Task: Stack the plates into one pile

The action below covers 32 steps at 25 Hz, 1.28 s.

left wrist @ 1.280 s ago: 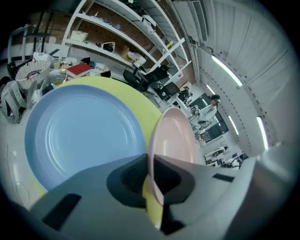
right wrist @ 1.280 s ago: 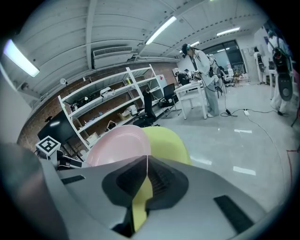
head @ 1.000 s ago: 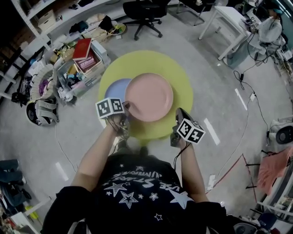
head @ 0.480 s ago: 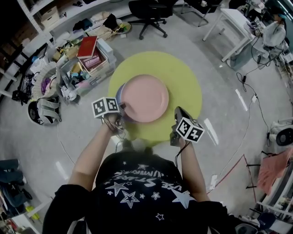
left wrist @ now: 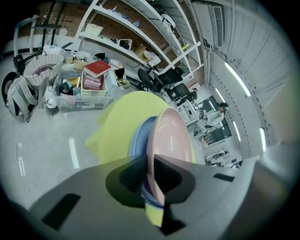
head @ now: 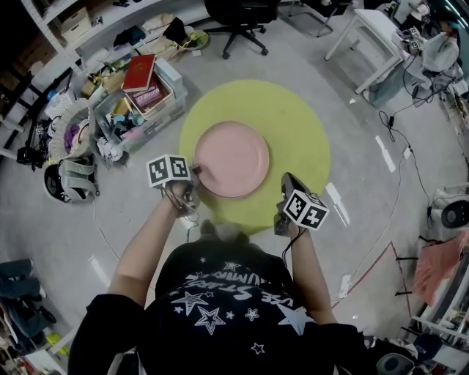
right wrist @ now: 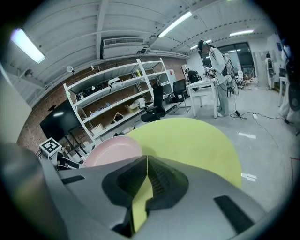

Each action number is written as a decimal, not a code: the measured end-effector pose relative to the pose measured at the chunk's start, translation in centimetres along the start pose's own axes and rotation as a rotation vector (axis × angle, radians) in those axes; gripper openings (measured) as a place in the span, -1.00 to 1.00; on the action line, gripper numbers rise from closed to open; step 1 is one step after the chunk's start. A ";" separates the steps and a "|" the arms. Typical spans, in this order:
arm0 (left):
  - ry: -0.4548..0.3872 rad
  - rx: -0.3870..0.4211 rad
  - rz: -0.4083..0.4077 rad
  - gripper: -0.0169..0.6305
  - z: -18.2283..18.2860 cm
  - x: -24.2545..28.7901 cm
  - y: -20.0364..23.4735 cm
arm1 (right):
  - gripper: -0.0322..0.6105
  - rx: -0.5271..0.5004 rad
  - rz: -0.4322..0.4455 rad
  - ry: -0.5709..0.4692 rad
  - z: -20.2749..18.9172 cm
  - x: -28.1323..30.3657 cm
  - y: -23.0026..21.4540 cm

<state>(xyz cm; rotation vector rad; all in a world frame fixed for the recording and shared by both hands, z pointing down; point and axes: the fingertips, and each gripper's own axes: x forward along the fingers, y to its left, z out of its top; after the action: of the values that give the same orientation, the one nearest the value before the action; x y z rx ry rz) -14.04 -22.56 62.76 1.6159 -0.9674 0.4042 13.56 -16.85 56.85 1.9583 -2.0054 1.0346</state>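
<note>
A pink plate [head: 231, 159] sits at the middle of a round yellow table [head: 293, 124]. My left gripper [head: 196, 172] is shut on the plate's near left rim. In the left gripper view the pink plate [left wrist: 173, 136] stands edge-on between the jaws, and a blue plate [left wrist: 138, 140] shows right underneath it; from the head view the blue plate is hidden. My right gripper [head: 286, 183] hovers over the table's near right edge, jaws shut with nothing between them. The right gripper view shows the pink plate [right wrist: 115, 149] on the yellow table [right wrist: 197, 140] beyond the right gripper [right wrist: 146, 164].
Plastic crates with books [head: 143, 91] and other clutter stand left of the table. A black office chair [head: 234, 15] is behind it and a white table [head: 366, 29] at the back right. Cables run over the grey floor on the right.
The pink plate, held by my left gripper, has slid left over the blue plate, which showed at its left side before and is now covered. The right gripper has barely shifted.
</note>
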 end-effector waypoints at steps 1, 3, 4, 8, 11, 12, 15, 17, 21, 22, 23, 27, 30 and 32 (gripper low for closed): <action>0.007 0.007 0.005 -0.84 0.0 0.0 0.0 | -0.85 0.001 -0.003 0.002 -0.1 0.1 0.1; 0.018 0.026 0.022 -0.84 0.1 -0.2 0.3 | -0.85 0.002 -0.009 0.003 -0.3 0.3 0.3; 0.022 0.038 0.029 -0.84 0.1 -0.4 0.4 | -0.85 0.002 -0.011 0.003 -0.3 0.5 0.5; 0.042 0.078 0.021 -0.82 0.2 -0.3 0.2 | -0.85 0.005 -0.016 -0.005 -0.1 0.9 1.1; 0.041 0.168 0.039 -0.79 0.2 -0.4 -0.2 | -0.85 0.003 -0.019 -0.009 0.0 1.0 1.7; 0.038 0.202 0.046 -0.79 0.2 -0.5 -0.3 | -0.85 0.002 -0.020 -0.008 -0.1 1.0 1.8; 0.021 0.287 0.063 -0.76 0.2 -0.6 -0.6 | -0.85 0.003 -0.024 -0.007 -0.5 1.1 2.1; 0.008 0.325 0.065 -0.62 0.1 -0.7 -0.7 | -0.85 0.006 -0.027 -0.006 -0.9 1.2 2.3; -0.031 0.351 0.073 -0.36 0.5 -1.1 -0.9 | -0.85 0.014 -0.037 -0.006 -1.1 1.3 2.6; -0.053 0.363 0.081 -0.32 0.8 -1.3 -0.9 | -0.85 0.017 -0.040 -0.006 -1.2 1.2 2.6; -0.071 0.372 0.085 -0.31 1.1 -1.6 -0.8 | -0.85 0.019 -0.042 -0.007 -1.3 1.2 2.7; -0.069 0.343 0.054 -0.31 1.3 -1.7 -0.1 | -0.85 0.018 -0.058 0.000 -2.2 1.1 2.6; -0.065 0.317 0.045 -0.31 1.3 -1.6 0.4 | -0.85 0.020 -0.069 0.011 -2.9 0.9 2.3; -0.062 0.313 0.031 -0.31 0.9 -1.6 0.4 | -0.85 0.021 -0.070 0.019 -3.2 0.8 2.1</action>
<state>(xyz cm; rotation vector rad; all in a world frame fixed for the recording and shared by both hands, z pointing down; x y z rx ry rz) -15.49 -22.83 61.63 1.9066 -1.0140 0.5504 10.43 -15.91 58.95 2.0058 -1.9096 1.0580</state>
